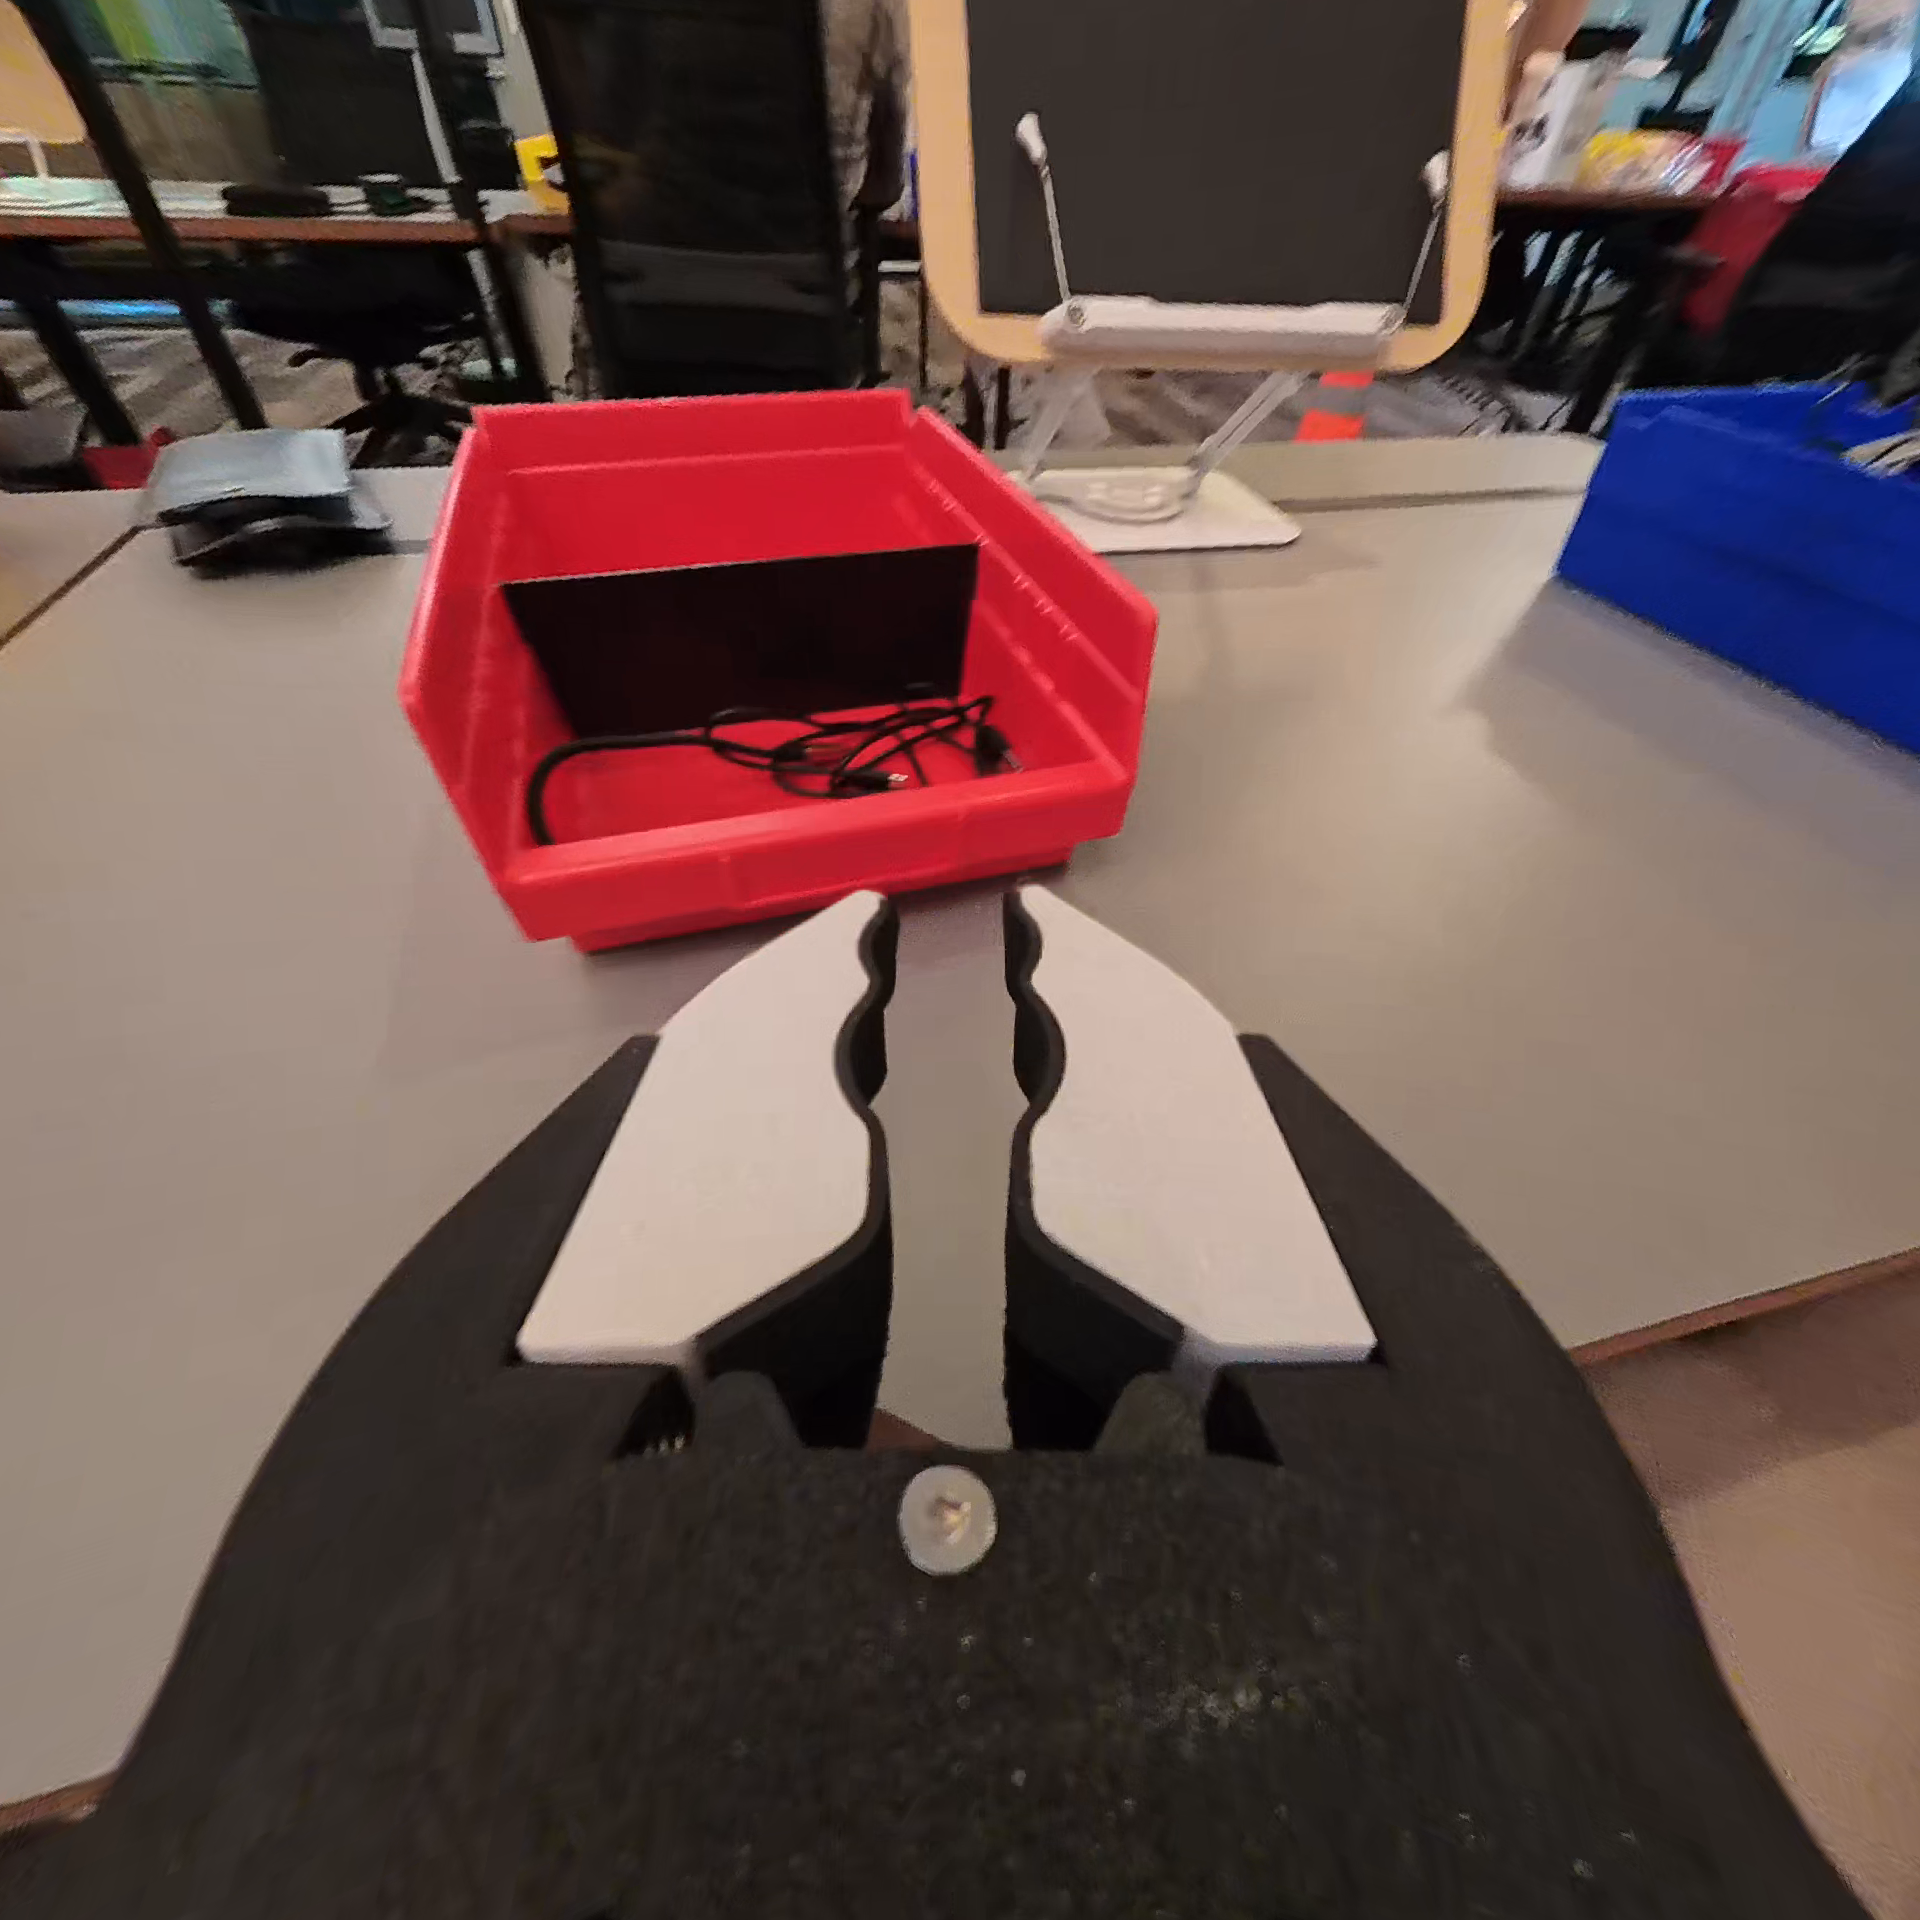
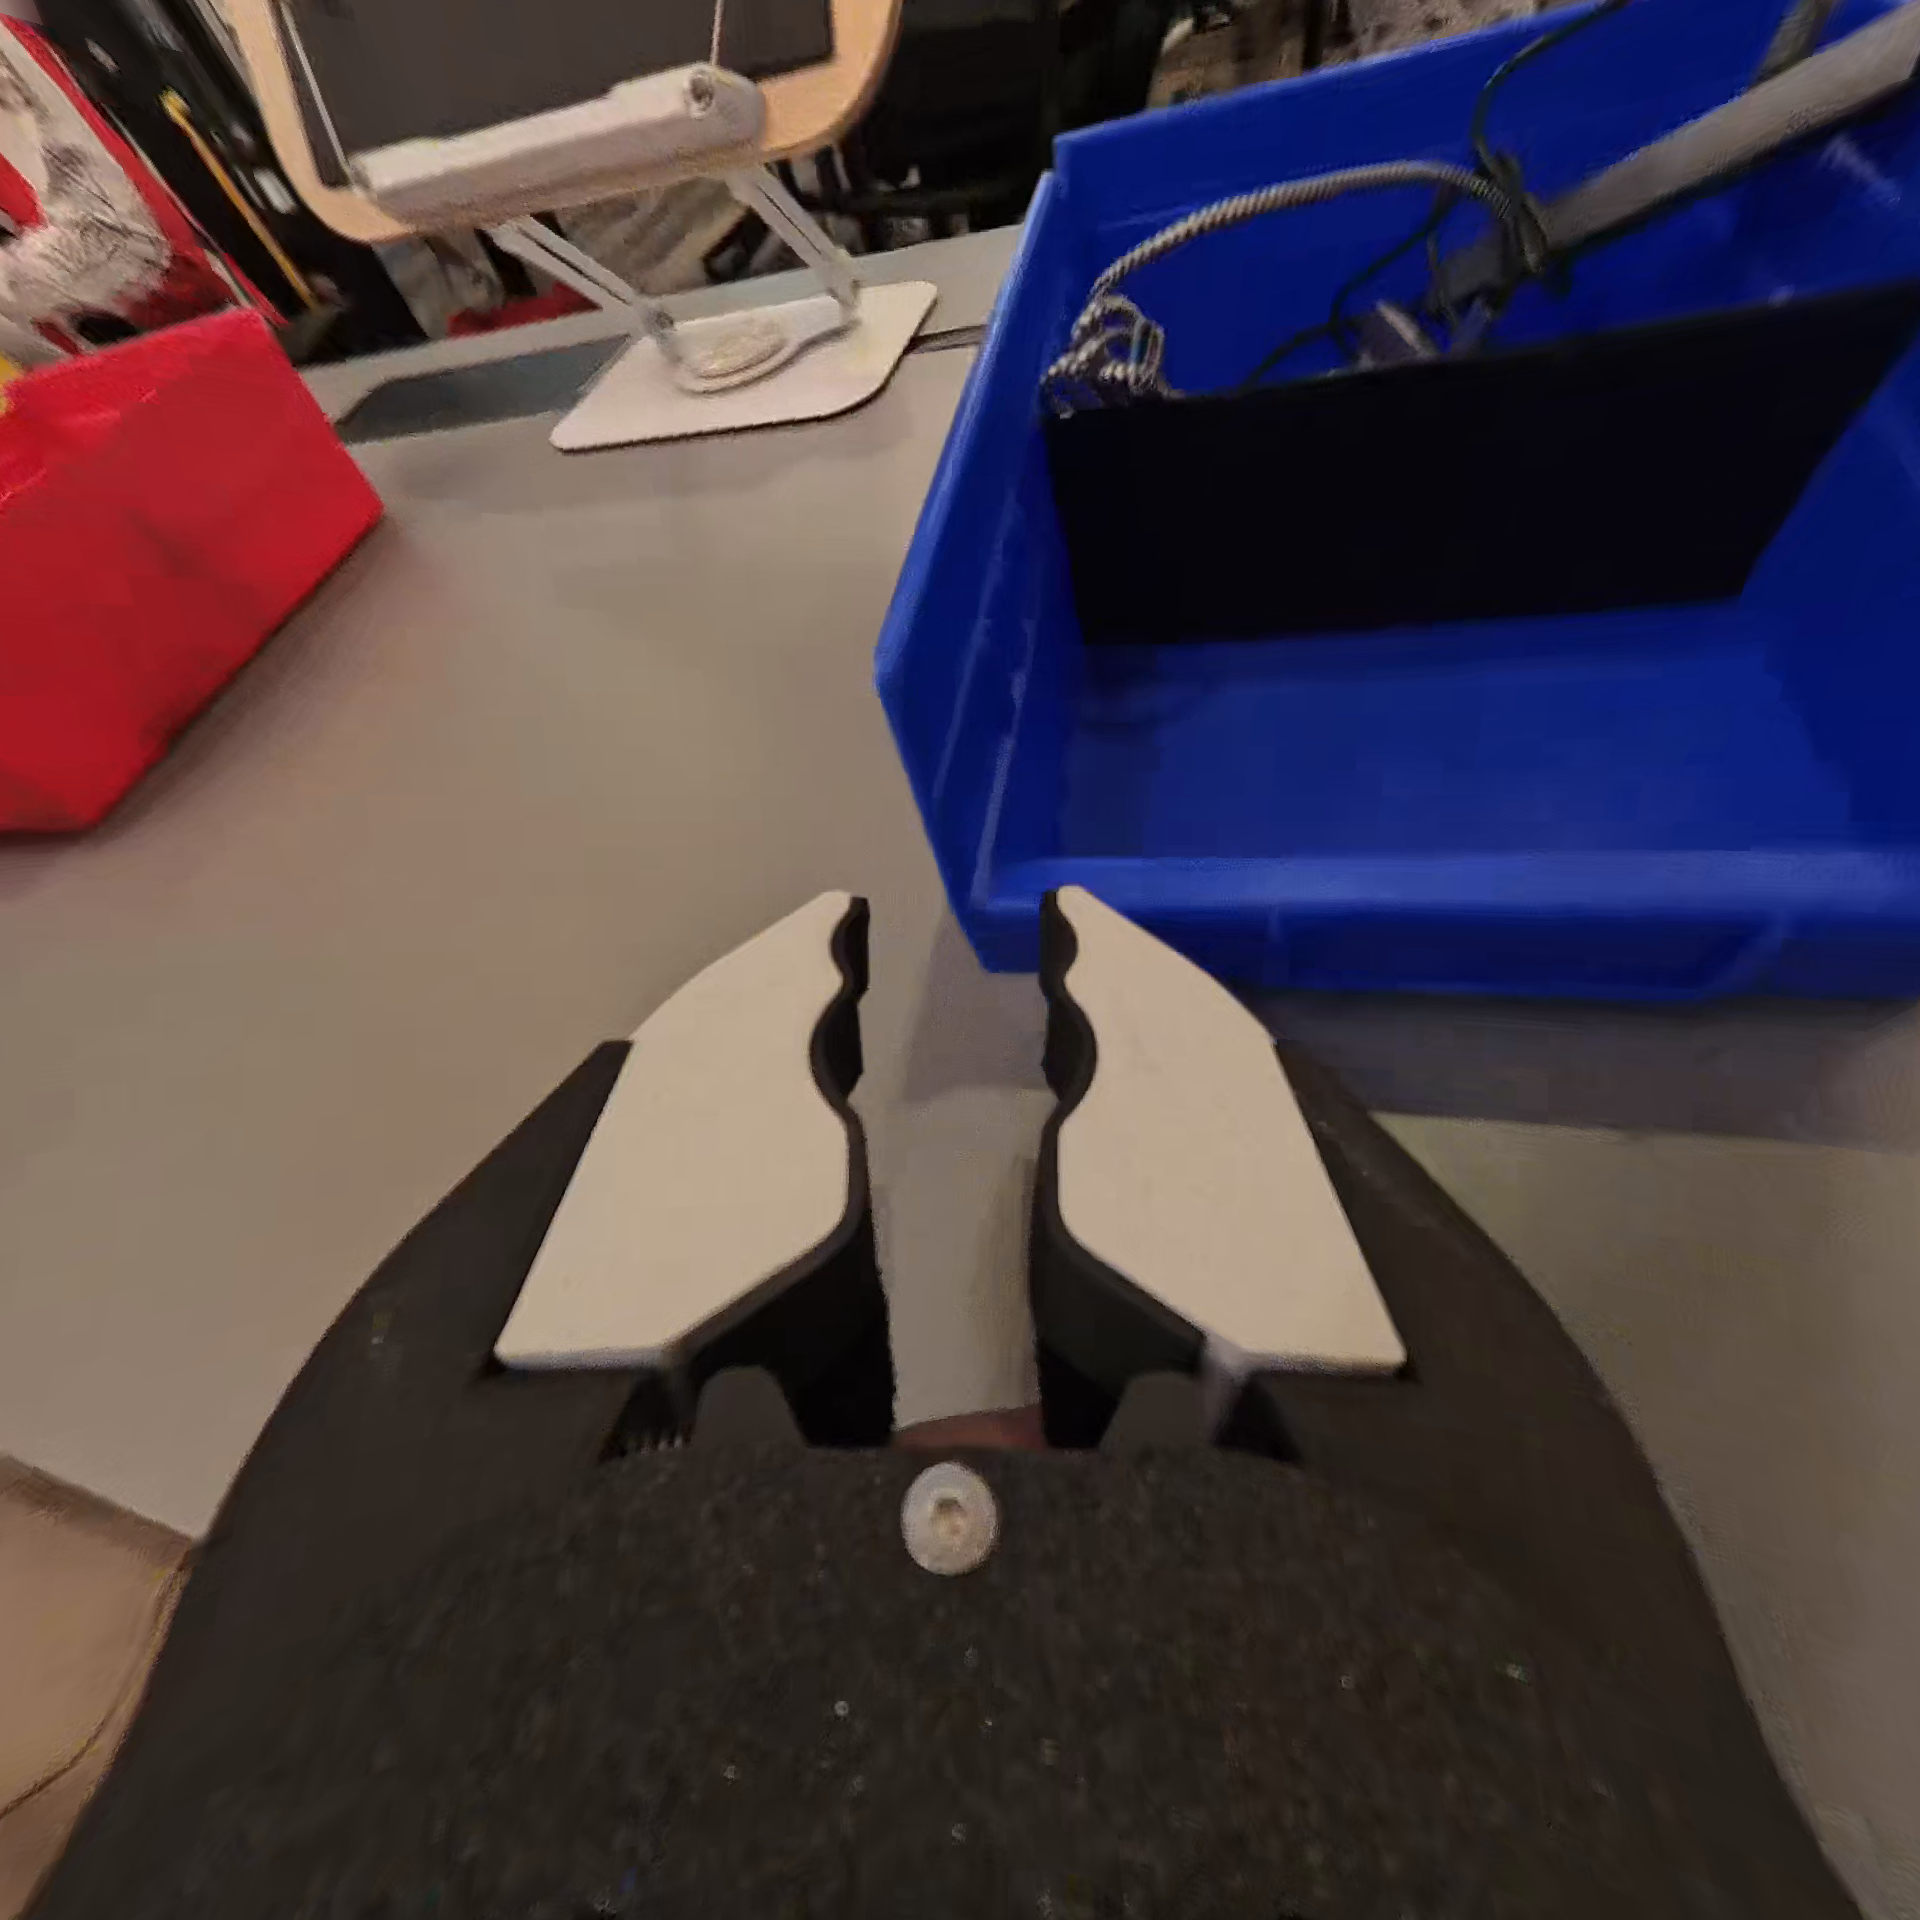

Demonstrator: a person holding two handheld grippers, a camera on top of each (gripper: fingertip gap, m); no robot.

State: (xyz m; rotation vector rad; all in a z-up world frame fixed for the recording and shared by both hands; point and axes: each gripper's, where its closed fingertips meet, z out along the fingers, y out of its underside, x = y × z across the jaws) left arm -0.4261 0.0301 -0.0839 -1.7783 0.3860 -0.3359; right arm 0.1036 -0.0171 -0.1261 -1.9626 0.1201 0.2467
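A red bin (image 1: pixel 821 878) stands on the grey table (image 1: pixel 1455 883), split by a black divider (image 1: pixel 748 634). A tangle of black cables (image 1: pixel 831 753) lies in its near compartment. My left gripper (image 1: pixel 948 914) is open and empty, just in front of the red bin's near wall. A blue bin (image 2: pixel 1455 914) with a black divider (image 2: pixel 1455 499) stands to the right; cables (image 2: pixel 1299 270) lie in its far compartment, and its near compartment shows nothing inside. My right gripper (image 2: pixel 954 909) is open and empty, at the blue bin's near left corner.
A stand with a framed dark panel (image 1: pixel 1205 166) sits at the table's far side between the bins, on a flat white base (image 2: pixel 748 374). A dark pouch (image 1: pixel 260 499) lies at the far left. The table's near edge (image 1: pixel 1714 1320) is behind the left gripper. Tip to tip, the grippers are about 55 centimetres apart.
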